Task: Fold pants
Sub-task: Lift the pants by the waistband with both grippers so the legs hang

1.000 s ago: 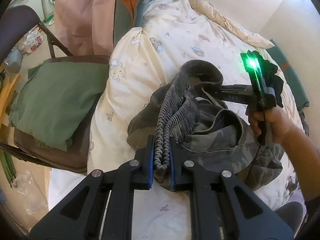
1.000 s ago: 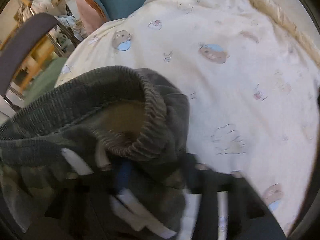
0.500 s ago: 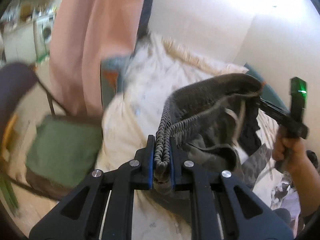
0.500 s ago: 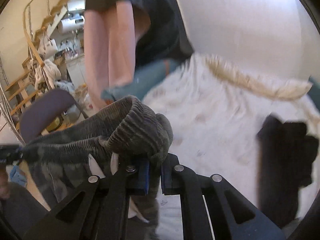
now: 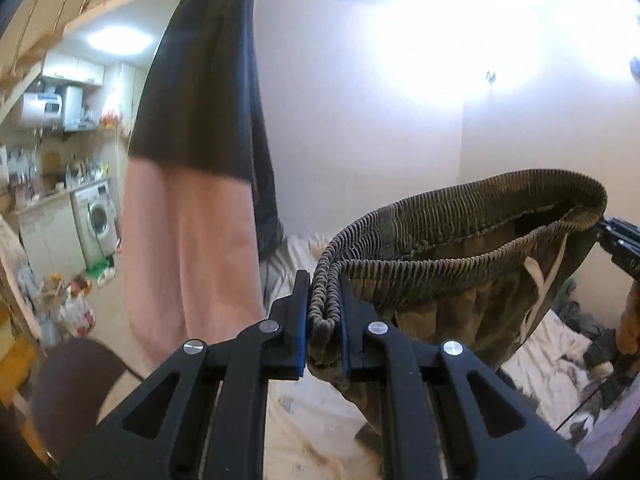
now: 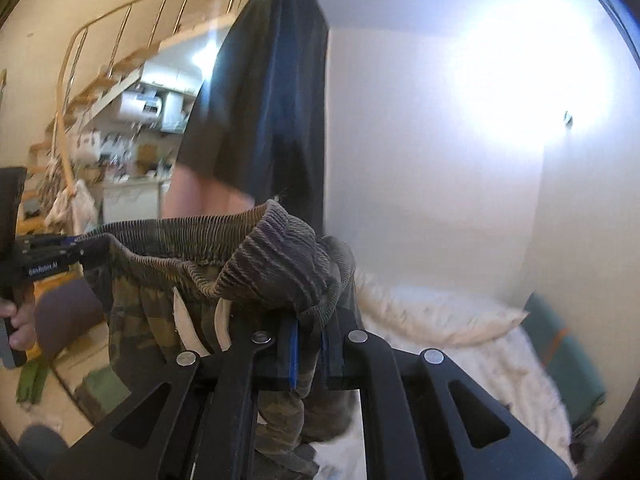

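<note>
in the left wrist view your left gripper [image 5: 324, 316] is clamped on the pants [image 5: 460, 280] waistband, lifted above the bed [image 5: 320, 420], and in the right wrist view your right gripper [image 6: 308, 350] pinches the other end, so next, i judge, lay them flat.

Pants [image 5: 460, 280] strung between left gripper [image 5: 325, 316] and right gripper [image 6: 308, 344], above the bed [image 5: 304, 412]; chair [image 5: 76, 384] left, washing machine [image 5: 96, 220] behind.

A small home: a bed [image 5: 312, 408] beside a kitchen corner with washing machine [image 5: 98, 216] and a staircase [image 6: 80, 92].
</note>
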{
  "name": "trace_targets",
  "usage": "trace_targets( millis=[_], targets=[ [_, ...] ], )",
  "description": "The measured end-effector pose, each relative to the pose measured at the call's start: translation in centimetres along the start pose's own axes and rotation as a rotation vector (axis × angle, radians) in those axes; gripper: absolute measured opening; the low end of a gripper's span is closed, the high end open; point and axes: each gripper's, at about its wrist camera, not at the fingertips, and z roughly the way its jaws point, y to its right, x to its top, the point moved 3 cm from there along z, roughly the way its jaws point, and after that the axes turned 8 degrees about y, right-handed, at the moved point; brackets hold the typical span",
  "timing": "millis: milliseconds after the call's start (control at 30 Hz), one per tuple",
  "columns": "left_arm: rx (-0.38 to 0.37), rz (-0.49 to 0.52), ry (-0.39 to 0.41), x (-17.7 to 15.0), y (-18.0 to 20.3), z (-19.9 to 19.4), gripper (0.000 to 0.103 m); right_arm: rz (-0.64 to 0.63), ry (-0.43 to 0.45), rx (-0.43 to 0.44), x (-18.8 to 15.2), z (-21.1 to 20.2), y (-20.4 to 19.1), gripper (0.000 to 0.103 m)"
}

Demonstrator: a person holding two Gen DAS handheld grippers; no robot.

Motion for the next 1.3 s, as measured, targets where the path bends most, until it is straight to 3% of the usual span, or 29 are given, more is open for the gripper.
trace_targets(
  millis=[233, 400, 533, 633, 767, 867, 967, 1133, 1300],
  targets=[
    [0.020, 0.071, 0.081, 9.3, 2.5, 0.3, 0.010, 0.013, 0.012, -0.104, 8.4, 0.0, 2.6, 0.007],
    [0.070, 0.101, 0.250, 16.6, 3.2, -4.2, 0.010, -0.038, 0.115, -0.137, 14.9, -3.0, 2.0, 0.007],
    [0.104, 0.173, 0.328, 21.4, 4.0, -7.6, 0.010, -0.086, 0.192, -0.188, 20.0, -6.0, 0.7, 0.007],
    [0.107, 0.248, 0.338, 23.7, 4.9, -9.2, 0.010, -0.097, 0.212, -0.225, 23.0, -7.9, 0.1, 0.007],
    [0.136, 0.259, 0.385, 25.3, 4.8, -10.4, 0.010, -0.128, 0.229, -0.232, 24.7, -10.0, -0.3, 0.008],
    [0.178, 0.277, 0.395, 25.2, 5.0, -10.2, 0.010, -0.117, 0.218, -0.210, 24.3, -10.2, 0.1, 0.008],
    [0.204, 0.308, 0.351, 24.1, 5.3, -7.5, 0.010, -0.105, 0.146, -0.183, 23.2, -8.8, 1.1, 0.008],
    [0.203, 0.344, 0.207, 18.5, 5.3, 1.9, 0.010, -0.102, -0.003, -0.155, 17.5, -2.2, 2.5, 0.008],
    [0.182, 0.371, 0.036, 9.3, 3.9, 13.7, 0.010, -0.092, -0.174, -0.134, 9.2, 7.5, 4.6, 0.008]
  ],
)
